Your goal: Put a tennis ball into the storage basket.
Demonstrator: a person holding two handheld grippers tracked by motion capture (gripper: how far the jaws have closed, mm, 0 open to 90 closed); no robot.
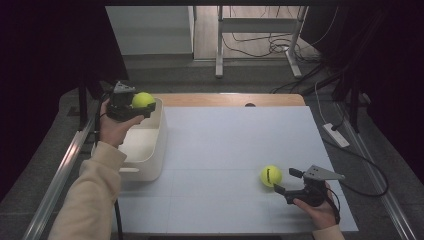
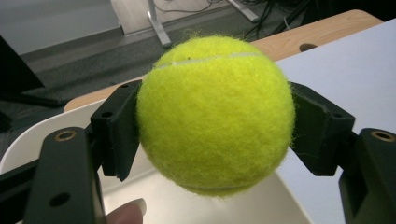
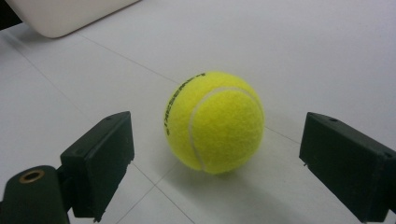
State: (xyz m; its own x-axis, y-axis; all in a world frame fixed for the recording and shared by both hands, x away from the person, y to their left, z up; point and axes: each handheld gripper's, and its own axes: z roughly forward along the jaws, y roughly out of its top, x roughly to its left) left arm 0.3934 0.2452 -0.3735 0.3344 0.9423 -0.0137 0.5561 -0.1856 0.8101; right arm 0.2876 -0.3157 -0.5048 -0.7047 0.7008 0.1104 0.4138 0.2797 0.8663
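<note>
**A:** Where are the two balls, taking the white rectangular plastic bin (image 1: 150,150) as the reference?

**B:** One fuzzy yellow-green tennis ball (image 1: 143,100) is up in the air above the bin's far rim, near its far right corner. The left gripper (image 1: 136,106) has it clamped. In the left gripper view the ball (image 2: 215,114) sits squarely between the two black jaws, both pads pressed into the felt on either side, with the bin's (image 2: 28,140) pale inside below it.

**A:** So that claw is closed on it?

**B:** Yes, gripping it firmly across its middle. A fingertip (image 2: 127,212) of the person's left hand (image 1: 114,127) shows at the bottom of that view.

**A:** And the second ball?

**B:** A second yellow-green tennis ball with black lettering (image 1: 270,175) lies on the flat white table sheet (image 1: 225,145), well to the right of the bin and nearer the person than the bin's near edge. It rests on the sheet itself.

**A:** What about the right claw?

**B:** The right gripper (image 1: 285,184) is just beyond that ball, on the side away from the bin, held low by the right hand (image 1: 320,210). Its jaws stand wide apart. In the right gripper view the ball (image 3: 214,122) lies between and slightly ahead of the pads (image 3: 100,158), touching neither. A corner of the bin (image 3: 65,16) shows at that view's top left.
</note>
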